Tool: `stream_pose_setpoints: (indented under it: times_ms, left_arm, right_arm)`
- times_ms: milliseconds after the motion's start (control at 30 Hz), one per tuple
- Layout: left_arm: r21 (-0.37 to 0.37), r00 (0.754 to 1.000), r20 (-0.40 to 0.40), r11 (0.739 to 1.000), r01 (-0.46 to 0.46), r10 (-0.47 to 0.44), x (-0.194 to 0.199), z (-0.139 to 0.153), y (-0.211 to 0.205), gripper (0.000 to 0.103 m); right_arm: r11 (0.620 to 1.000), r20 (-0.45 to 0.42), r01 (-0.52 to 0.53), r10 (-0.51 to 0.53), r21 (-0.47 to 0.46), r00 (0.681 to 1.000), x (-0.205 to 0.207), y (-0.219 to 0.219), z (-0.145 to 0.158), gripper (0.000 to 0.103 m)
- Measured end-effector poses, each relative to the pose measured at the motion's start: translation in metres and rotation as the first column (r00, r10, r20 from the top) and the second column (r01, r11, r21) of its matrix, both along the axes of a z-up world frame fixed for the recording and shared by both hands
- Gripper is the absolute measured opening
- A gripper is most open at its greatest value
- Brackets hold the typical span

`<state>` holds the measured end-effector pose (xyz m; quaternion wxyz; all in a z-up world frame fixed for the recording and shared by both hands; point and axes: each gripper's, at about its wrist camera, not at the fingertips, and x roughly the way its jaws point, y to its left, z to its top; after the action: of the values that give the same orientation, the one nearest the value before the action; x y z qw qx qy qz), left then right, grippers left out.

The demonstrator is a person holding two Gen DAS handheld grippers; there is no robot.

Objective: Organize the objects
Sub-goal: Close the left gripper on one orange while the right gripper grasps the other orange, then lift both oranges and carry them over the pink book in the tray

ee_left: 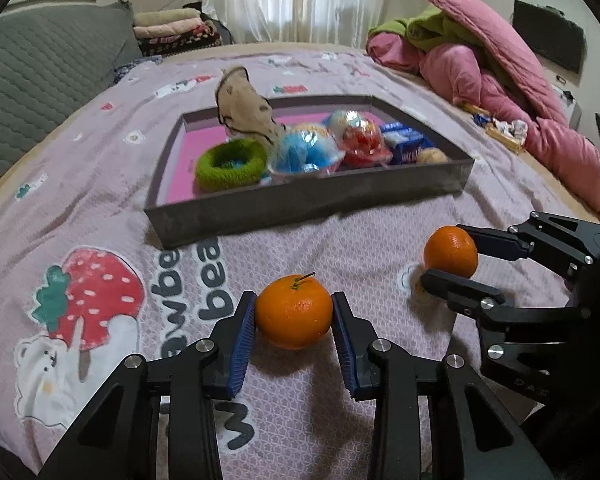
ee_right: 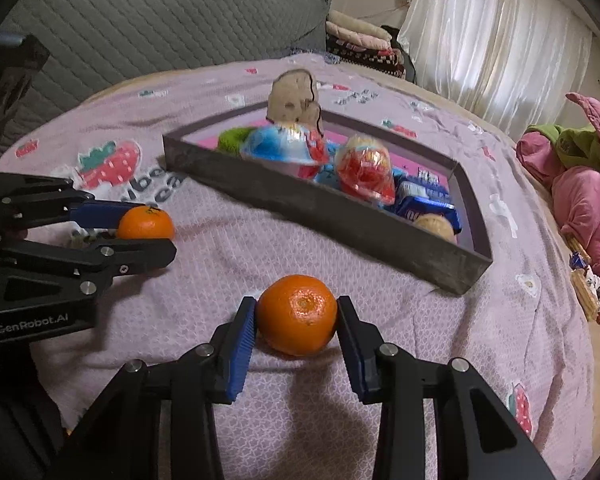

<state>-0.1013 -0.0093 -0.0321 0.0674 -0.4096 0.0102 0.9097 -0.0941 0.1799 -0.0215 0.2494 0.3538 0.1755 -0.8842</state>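
My left gripper [ee_left: 294, 312] is shut on a stemmed orange tangerine [ee_left: 294, 312], just above the pink bedspread. It also shows in the right wrist view [ee_right: 146, 226] at the left, with that tangerine [ee_right: 146, 222] between its fingers. My right gripper [ee_right: 297, 320] is shut on a second tangerine [ee_right: 298, 314]; it shows in the left wrist view [ee_left: 448, 258] at the right, with its tangerine [ee_left: 451, 251]. A dark shallow tray [ee_left: 300, 200] with a pink floor lies ahead, also in the right wrist view [ee_right: 340, 220].
The tray holds a green ring [ee_left: 230, 164], a beige plush [ee_left: 244, 104], wrapped blue and red balls [ee_left: 332, 144] and a blue packet [ee_left: 408, 142]. Pink and green bedding [ee_left: 480, 72] is piled at the right, a grey quilted headboard [ee_left: 40, 72] at the left.
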Motion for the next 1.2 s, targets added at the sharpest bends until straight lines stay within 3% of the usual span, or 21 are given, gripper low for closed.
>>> stream_pose_setpoints:
  times_ms: [400, 733, 1200]
  left_arm:
    - [0.028, 0.994, -0.099, 0.998, -0.051, 0.054, -0.003, 0.042, -0.010, 0.038]
    - [0.037, 0.984, -0.161, 0.997, -0.074, 0.079, -0.018, 0.074, -0.015, 0.038]
    - [0.045, 0.980, -0.180, 0.996, -0.081, 0.088, -0.040, 0.086, -0.020, 0.038]
  right_arm:
    - [0.985, -0.144, 0.019, -0.044, -0.169, 0.989, 0.008, 0.015, 0.056, 0.040]
    - [0.976, -0.184, 0.031, -0.072, -0.217, 0.980, -0.008, 0.023, 0.088, 0.040]
    - [0.965, -0.212, 0.043, -0.100, -0.258, 0.972, -0.029, 0.032, 0.112, 0.040]
